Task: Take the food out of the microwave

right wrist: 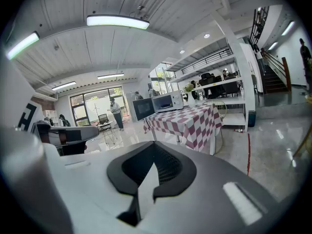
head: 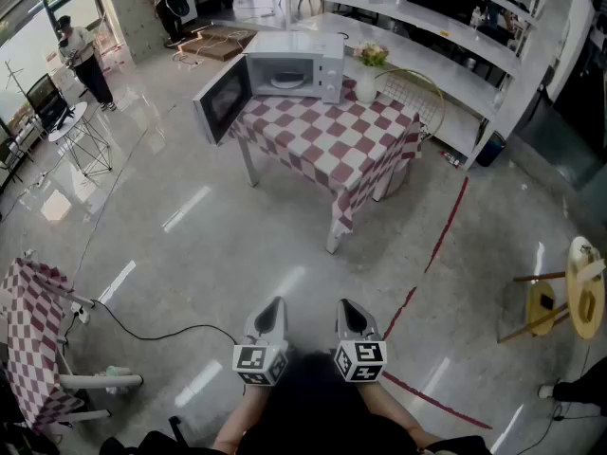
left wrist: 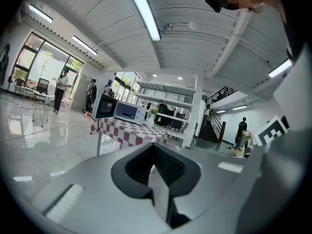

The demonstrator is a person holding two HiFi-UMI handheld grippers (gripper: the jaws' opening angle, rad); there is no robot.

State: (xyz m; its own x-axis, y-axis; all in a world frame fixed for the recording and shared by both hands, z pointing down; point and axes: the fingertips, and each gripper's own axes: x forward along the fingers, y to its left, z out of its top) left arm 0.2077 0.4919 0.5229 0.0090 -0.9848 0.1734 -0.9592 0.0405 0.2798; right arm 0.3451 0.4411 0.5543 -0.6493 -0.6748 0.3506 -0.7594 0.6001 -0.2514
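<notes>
nothing is taken yet: left claw [head: 273, 304] and right claw [head: 347, 306] are closed and empty, far from the open microwave [head: 294, 63] on the table [head: 327, 145], food [head: 287, 81] inside.

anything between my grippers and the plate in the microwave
Nothing visible. Bare floor lies between the left gripper, the right gripper and the table; the microwave door is open, plate showing inside.

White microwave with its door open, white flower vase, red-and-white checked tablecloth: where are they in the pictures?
White microwave [head: 294, 45], head view, on its top panel.
White flower vase [head: 366, 87], head view, on its round body.
Red-and-white checked tablecloth [head: 327, 145], head view, on the bare tabletop part.
</notes>
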